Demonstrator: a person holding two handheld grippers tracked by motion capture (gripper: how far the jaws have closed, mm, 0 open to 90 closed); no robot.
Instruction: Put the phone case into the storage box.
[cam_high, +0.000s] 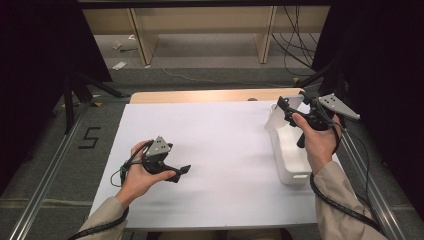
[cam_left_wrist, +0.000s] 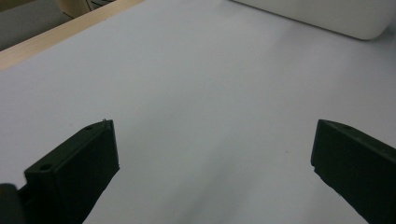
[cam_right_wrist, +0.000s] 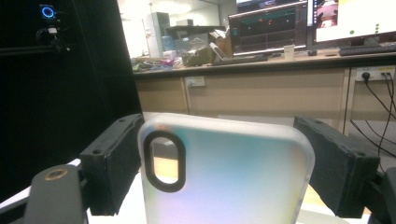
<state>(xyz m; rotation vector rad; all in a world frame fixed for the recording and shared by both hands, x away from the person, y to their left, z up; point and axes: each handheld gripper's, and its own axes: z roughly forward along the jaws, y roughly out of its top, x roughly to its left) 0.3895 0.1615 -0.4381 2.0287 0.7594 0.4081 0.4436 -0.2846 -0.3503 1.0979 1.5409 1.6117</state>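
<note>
My right gripper (cam_high: 289, 109) is raised over the far end of a white bin (cam_high: 289, 162) at the right of the table. It is shut on a frosted, translucent phone case (cam_high: 276, 120). In the right gripper view the case (cam_right_wrist: 233, 177) stands upright between the two black jaws of the gripper (cam_right_wrist: 217, 137), and its oval camera cut-out is at the upper left. My left gripper (cam_high: 182, 173) rests low on the white sheet (cam_high: 225, 140) at the left, pointing right. In its own view the left gripper (cam_left_wrist: 210, 158) is open, with bare sheet between the jaws.
The bin (cam_left_wrist: 327, 14) lies ahead of the left gripper, across the sheet. A wooden table edge (cam_high: 210, 95) runs along the far side. Beyond the table are cables (cam_high: 295, 40) on the floor and wooden furniture legs. A desk with monitors (cam_right_wrist: 303, 23) stands behind the case.
</note>
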